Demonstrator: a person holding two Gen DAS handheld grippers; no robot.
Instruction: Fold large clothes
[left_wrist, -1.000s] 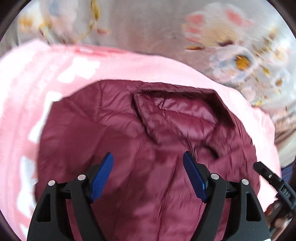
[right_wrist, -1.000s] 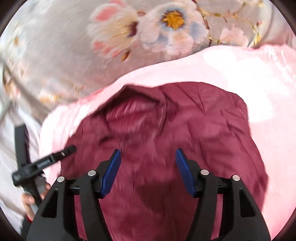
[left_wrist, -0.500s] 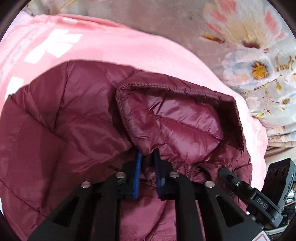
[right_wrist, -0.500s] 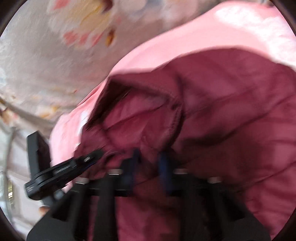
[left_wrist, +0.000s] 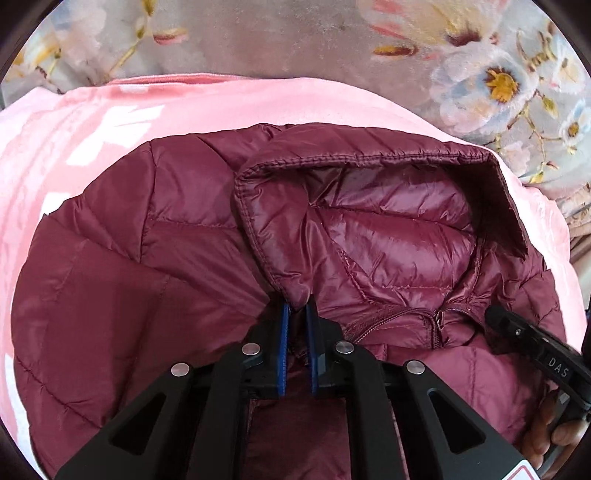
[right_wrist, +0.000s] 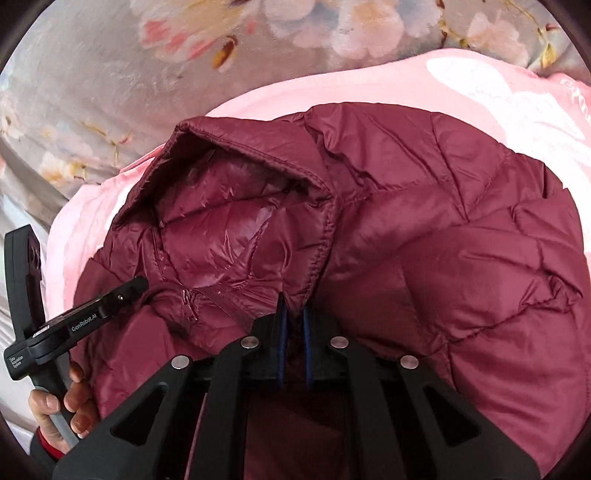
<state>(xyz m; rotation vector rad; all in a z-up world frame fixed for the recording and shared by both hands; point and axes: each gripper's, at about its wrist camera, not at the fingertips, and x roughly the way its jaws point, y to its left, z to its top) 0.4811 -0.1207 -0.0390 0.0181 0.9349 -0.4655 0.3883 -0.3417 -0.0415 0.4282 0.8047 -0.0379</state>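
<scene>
A maroon quilted puffer jacket (left_wrist: 155, 266) is lying spread across the centre and lower part of both frames, glossy and creased. Its hood (left_wrist: 373, 225) is gaping open toward the upper middle, shiny lining showing, with a zipper (left_wrist: 436, 321) below it.

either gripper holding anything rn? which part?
Both. Left gripper and right gripper are each shut on the maroon puffer jacket, pinching it at the base of the hood near the collar, one on each side.
</scene>
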